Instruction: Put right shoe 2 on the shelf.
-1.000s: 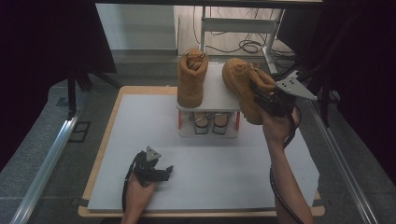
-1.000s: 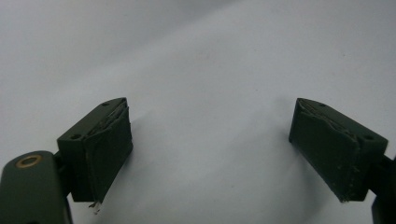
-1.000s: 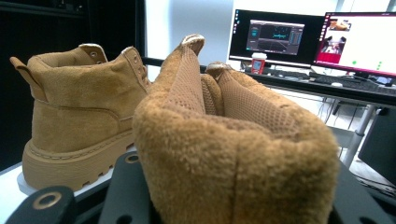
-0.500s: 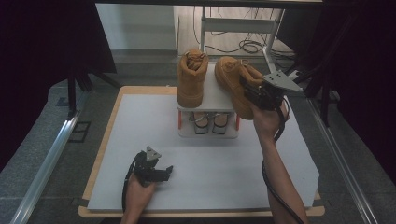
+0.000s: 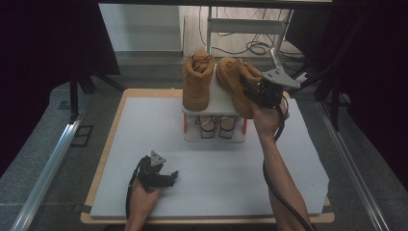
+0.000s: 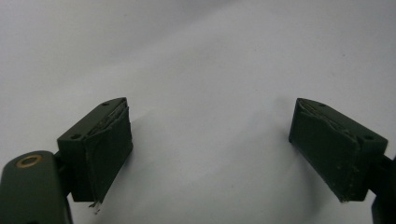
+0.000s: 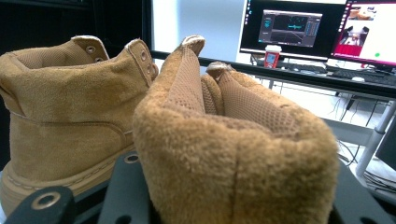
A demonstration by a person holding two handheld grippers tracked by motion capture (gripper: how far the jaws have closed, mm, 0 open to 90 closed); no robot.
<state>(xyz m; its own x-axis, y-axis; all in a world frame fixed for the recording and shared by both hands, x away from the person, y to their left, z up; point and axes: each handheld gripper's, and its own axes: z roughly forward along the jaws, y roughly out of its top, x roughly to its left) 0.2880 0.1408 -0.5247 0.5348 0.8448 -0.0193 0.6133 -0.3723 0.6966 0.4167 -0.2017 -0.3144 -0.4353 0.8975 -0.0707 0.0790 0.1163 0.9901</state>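
Note:
Two tan suede boots are at a small white rack [image 5: 220,100] at the back of the table. The left boot [image 5: 197,84] [image 7: 65,107] stands upright on the rack's top. Beside it the right boot [image 5: 232,77] [image 7: 233,154] leans tilted over the top's right part. My right gripper [image 5: 253,94] [image 7: 233,210] is shut on its padded collar from the right. Whether its sole rests on the rack I cannot tell. My left gripper [image 5: 169,176] [image 6: 210,154] lies low on the white mat near the front edge, jaws wide open around bare mat.
Another pair of shoes [image 5: 214,126] sits on the rack's lower level. A white mat [image 5: 298,159] covers the wooden table [image 5: 108,149]. A metal frame [image 5: 250,24] and floor cables stand behind it. Monitors [image 7: 289,28] on a desk face the right gripper.
My right gripper has carried the tilted boot leftward to the rack, close beside the standing boot. The left gripper has stayed put.

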